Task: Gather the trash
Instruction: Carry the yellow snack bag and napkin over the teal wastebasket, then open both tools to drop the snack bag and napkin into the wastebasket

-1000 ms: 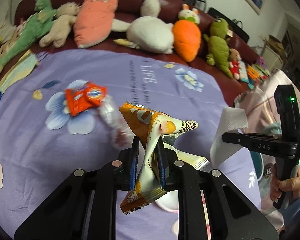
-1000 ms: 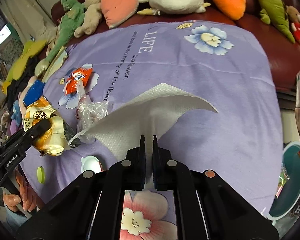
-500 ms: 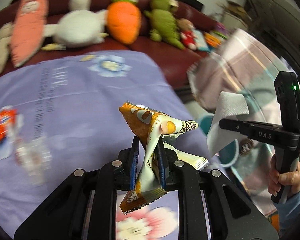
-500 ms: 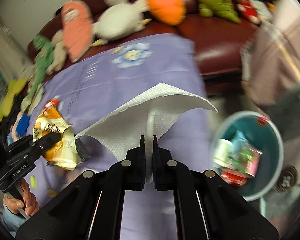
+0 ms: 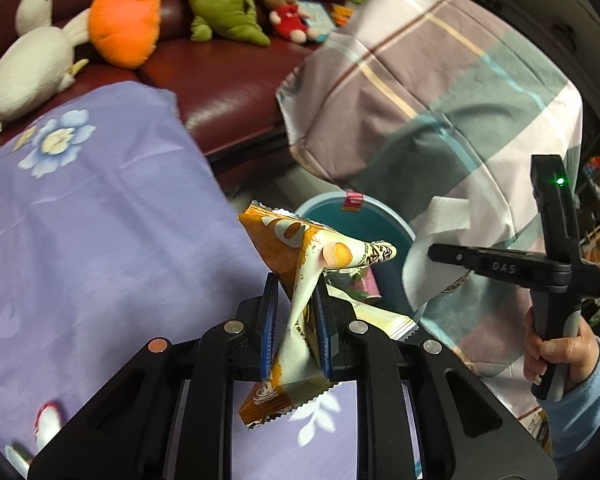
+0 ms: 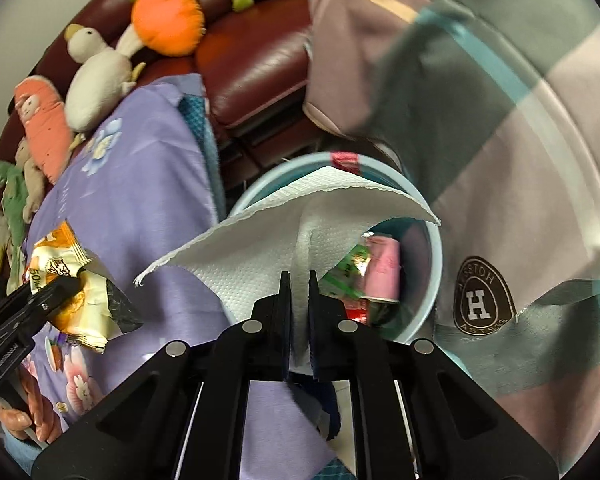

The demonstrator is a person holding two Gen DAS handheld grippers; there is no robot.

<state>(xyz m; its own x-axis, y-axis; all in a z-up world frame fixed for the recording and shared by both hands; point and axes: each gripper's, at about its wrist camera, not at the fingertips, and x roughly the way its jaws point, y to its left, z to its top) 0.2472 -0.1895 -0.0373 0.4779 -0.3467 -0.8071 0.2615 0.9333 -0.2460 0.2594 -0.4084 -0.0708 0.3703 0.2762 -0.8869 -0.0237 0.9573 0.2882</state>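
In the left wrist view, the left gripper (image 5: 294, 308) is clamped on an orange and cream snack wrapper (image 5: 300, 280), crumpled and standing upright between its blue-lined fingers, held past the edge of the purple flowered cloth (image 5: 100, 220) and in front of the teal bin (image 5: 364, 220). To the right, the right gripper (image 5: 436, 250) pinches a white paper towel (image 5: 428, 256), and this view alone shows the right hand (image 5: 552, 356) around its handle. The right wrist view looks into the bin (image 6: 432, 280), which the other view mostly hides: it holds a pink cup (image 6: 382, 272) and what may be green packaging, partly covered. Here the right gripper (image 6: 298, 280) is closed on the paper towel (image 6: 284, 236), which fans out over the bin's rim. The left gripper (image 6: 66, 286) with the snack wrapper (image 6: 80, 300) sits at left, above the purple flowered cloth (image 6: 140, 200).
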